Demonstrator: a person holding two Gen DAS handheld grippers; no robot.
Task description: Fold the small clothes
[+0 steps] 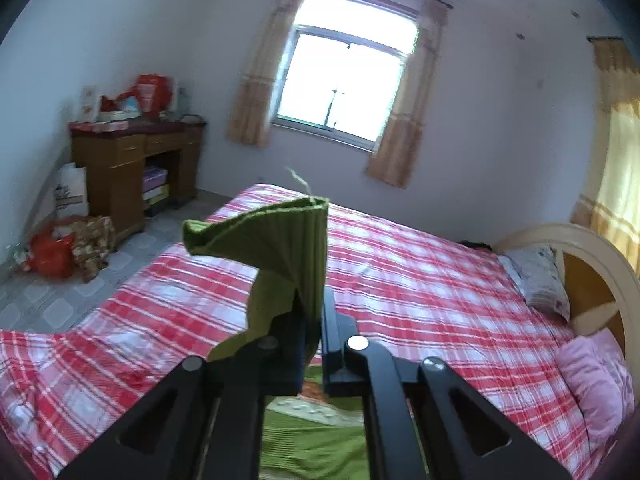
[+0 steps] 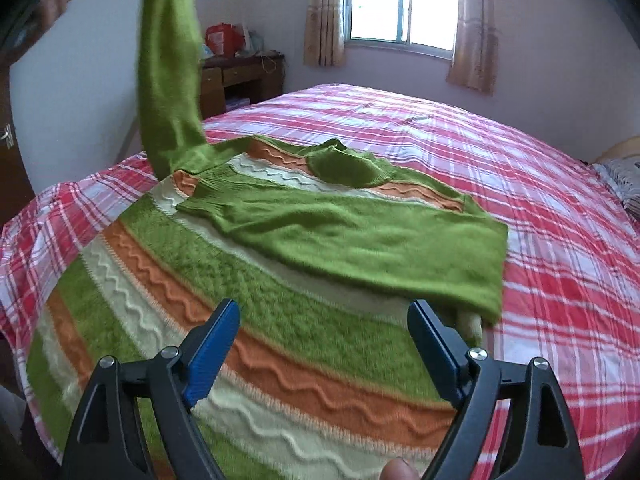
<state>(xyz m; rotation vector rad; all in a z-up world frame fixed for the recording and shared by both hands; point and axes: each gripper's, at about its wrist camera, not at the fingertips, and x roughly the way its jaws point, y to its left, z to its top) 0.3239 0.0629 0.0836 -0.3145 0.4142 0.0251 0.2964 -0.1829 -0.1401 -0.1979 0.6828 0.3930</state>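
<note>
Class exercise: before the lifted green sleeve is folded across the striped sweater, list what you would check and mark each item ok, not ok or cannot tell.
1. Left gripper shut on the ribbed green sleeve cuff: ok.
2. Right gripper open, nothing between its blue pads: ok.
3. Green, orange and cream striped knit sweater lying flat on the red plaid bedsheet: ok.
4. Other green sleeve already folded across the body: ok.
5. Sweater's hem edge nearest the person lying straight: cannot tell.
</note>
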